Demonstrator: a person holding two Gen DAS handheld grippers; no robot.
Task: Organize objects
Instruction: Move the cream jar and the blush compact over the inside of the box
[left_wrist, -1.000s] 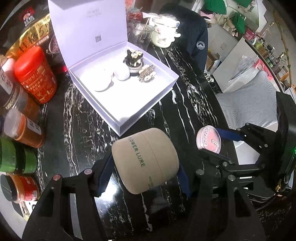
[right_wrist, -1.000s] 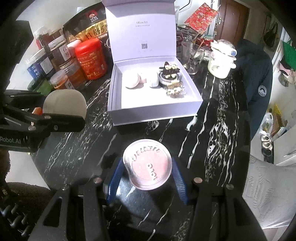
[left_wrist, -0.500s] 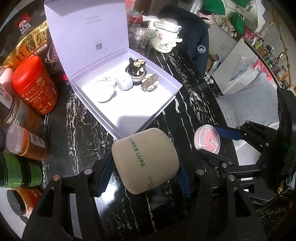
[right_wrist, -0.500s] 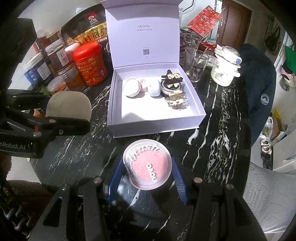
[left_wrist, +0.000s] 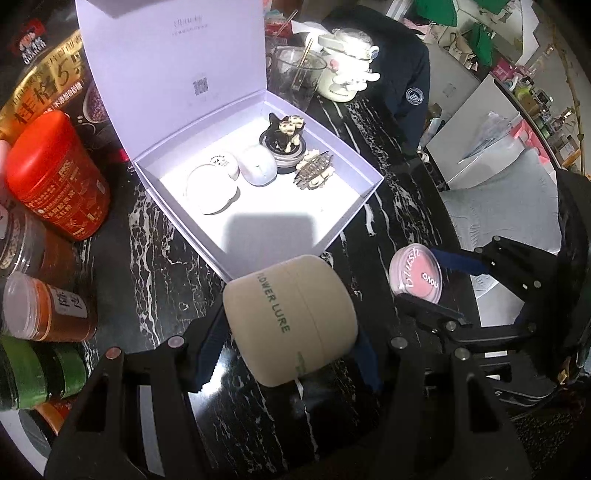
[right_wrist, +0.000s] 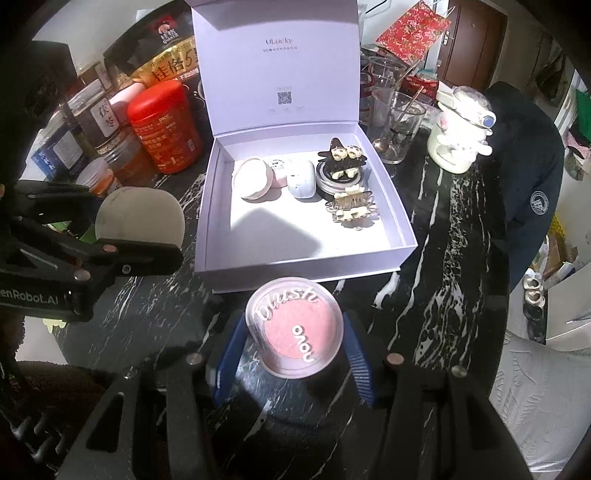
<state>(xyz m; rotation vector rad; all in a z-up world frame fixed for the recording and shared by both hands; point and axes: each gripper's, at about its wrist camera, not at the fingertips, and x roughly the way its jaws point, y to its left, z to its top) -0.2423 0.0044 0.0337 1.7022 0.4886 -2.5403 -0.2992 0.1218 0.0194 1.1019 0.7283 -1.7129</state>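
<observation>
My left gripper (left_wrist: 290, 341) is shut on a beige round case (left_wrist: 291, 317) lettered FLOWER LURE, held above the black marble table just short of the near corner of the open lilac gift box (left_wrist: 354, 205). My right gripper (right_wrist: 293, 341) is shut on a round pink blush compact (right_wrist: 294, 330), in front of the same box (right_wrist: 218, 254). Each gripper shows in the other's view: the right one (left_wrist: 424, 284) with the compact (left_wrist: 415, 275), the left one (right_wrist: 122, 236) with the beige case (right_wrist: 140, 212). Inside the box lie white round cases (right_wrist: 255, 179), a dark jar with a clip (right_wrist: 341, 166) and a hair clip (right_wrist: 351, 208).
A red tin (left_wrist: 55, 177) and several spice jars (left_wrist: 51, 314) crowd the table's left side. Behind the box stand a glass with a spoon (right_wrist: 399, 125) and a white character mug (right_wrist: 458, 129). A dark jacket (right_wrist: 528, 177) hangs at the right edge.
Both grippers have moved together toward the gift box with their loads; the box now sits lower and larger in both views. Neither grip has changed.
</observation>
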